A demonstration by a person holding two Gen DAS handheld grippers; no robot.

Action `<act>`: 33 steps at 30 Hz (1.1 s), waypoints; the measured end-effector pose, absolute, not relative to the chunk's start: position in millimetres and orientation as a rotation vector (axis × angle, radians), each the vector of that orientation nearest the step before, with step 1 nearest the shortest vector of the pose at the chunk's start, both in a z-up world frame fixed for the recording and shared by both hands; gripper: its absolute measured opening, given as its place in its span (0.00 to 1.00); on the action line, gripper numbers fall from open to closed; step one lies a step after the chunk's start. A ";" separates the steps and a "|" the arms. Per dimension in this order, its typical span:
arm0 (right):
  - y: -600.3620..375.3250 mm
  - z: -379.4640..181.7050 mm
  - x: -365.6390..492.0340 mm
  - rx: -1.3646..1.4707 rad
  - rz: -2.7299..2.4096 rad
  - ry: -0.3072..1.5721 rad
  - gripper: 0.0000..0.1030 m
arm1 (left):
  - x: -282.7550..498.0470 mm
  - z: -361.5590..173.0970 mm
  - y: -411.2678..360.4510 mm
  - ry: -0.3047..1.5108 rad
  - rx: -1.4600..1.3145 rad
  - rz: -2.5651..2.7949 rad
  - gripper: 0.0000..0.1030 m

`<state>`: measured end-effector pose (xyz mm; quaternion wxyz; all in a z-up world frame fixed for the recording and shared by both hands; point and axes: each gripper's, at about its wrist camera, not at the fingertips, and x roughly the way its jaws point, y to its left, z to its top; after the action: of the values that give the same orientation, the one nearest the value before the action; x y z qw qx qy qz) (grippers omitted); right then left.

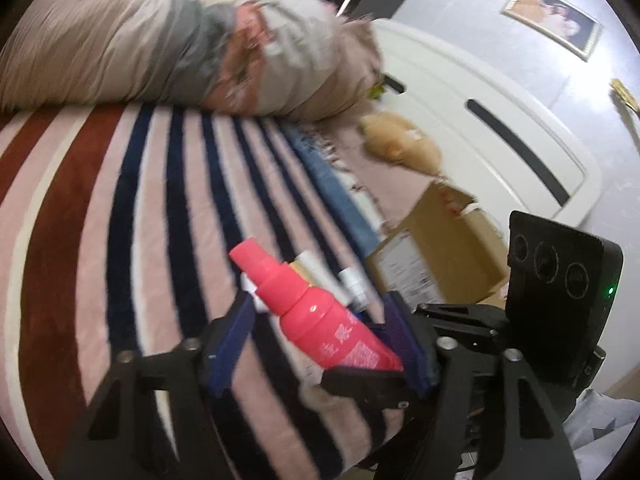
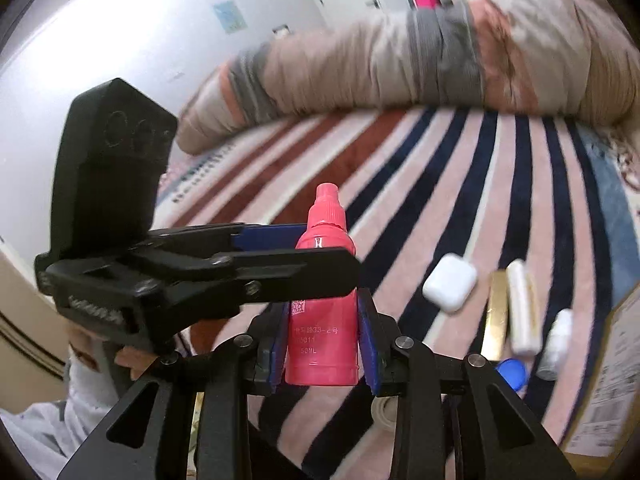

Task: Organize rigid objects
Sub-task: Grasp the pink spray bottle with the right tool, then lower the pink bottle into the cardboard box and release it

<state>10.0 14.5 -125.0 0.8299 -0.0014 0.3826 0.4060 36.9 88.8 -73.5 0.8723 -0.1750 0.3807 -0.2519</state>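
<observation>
Striped bedspread (image 2: 460, 184), rolled quilt (image 2: 400, 60), white wall (image 2: 140, 20)

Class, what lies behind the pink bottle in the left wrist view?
Behind the pink bottle lie a cream tube and a small white bottle on the striped blanket; their lower parts are hidden.

right tool (image 2: 322, 344) clamps pink bottle (image 2: 322, 320); left tool (image 2: 280, 256) alongside.

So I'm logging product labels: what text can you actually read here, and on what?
"50ML": pink bottle, low on its label.
"33-2", with Chinese characters beside it: same label, higher up.
Blurred line ending "011": same label, unreadable.
White characters on the bottle in the left wrist view: blurred.
Cardboard box sticker: too blurred.
</observation>
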 end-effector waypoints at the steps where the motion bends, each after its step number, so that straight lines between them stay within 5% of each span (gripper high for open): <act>1: 8.0 -119.2 5.2 -0.009 0.861 0.789 0.26 | 34.4 -63.5 82.2 0.772 -0.356 -0.530 0.49; 13: -103.8 -55.2 -33.3 -0.004 0.712 0.558 0.26 | 25.0 35.3 -48.8 0.581 -0.126 -0.689 0.27; 33: -246.6 -95.4 -19.8 -0.080 0.323 0.701 0.26 | 80.7 -11.6 -233.4 0.811 0.086 -0.865 0.31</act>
<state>-19.8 -246.6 -95.4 0.9256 -0.0391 0.3419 0.1576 80.7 -233.4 -11.6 0.8284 0.0406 0.3820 -0.4077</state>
